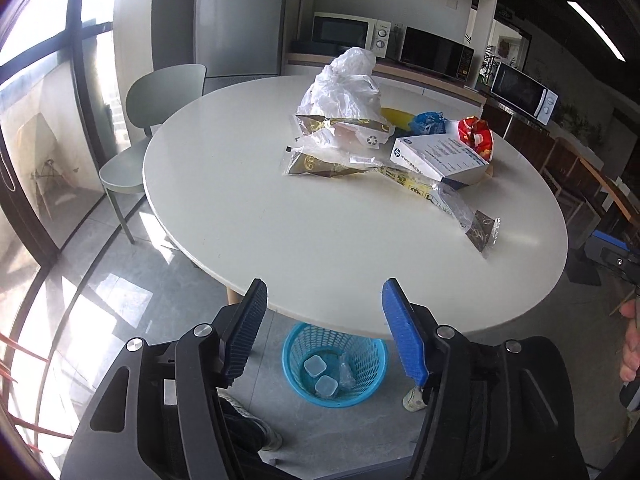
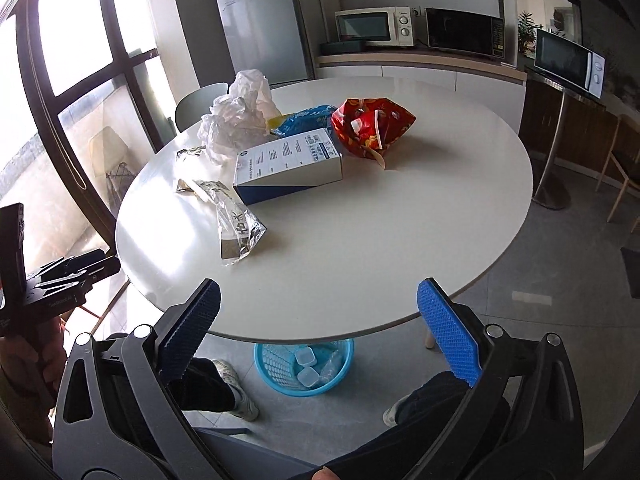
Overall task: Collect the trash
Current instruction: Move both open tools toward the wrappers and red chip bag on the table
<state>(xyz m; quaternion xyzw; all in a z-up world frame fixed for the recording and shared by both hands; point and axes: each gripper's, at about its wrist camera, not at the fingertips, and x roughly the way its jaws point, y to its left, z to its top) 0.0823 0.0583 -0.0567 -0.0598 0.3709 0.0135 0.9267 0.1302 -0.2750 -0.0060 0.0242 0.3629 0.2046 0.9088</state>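
Trash lies on a round white table (image 1: 248, 208) (image 2: 360, 240): a crumpled white plastic bag (image 1: 344, 84) (image 2: 240, 120), clear wrappers (image 1: 332, 164) (image 2: 238, 228), a white and blue box (image 1: 436, 156) (image 2: 288, 164), a blue packet (image 1: 430, 120) (image 2: 304, 118) and a red snack bag (image 1: 476, 132) (image 2: 372, 124). A blue mesh basket (image 1: 296, 376) (image 2: 272, 372) stands on the floor under the near table edge and holds small clear containers. My left gripper (image 1: 324, 304) is open and empty above the basket. My right gripper (image 2: 320, 308) is open and empty at the table's near edge.
A green chair (image 1: 160, 96) stands at the table's far left. A fridge (image 2: 264, 28) and microwaves (image 1: 436, 52) line the back counter. Glass doors are on the left. The person's feet (image 2: 236, 388) are beside the basket. Wooden chairs (image 2: 624, 168) stand at the right.
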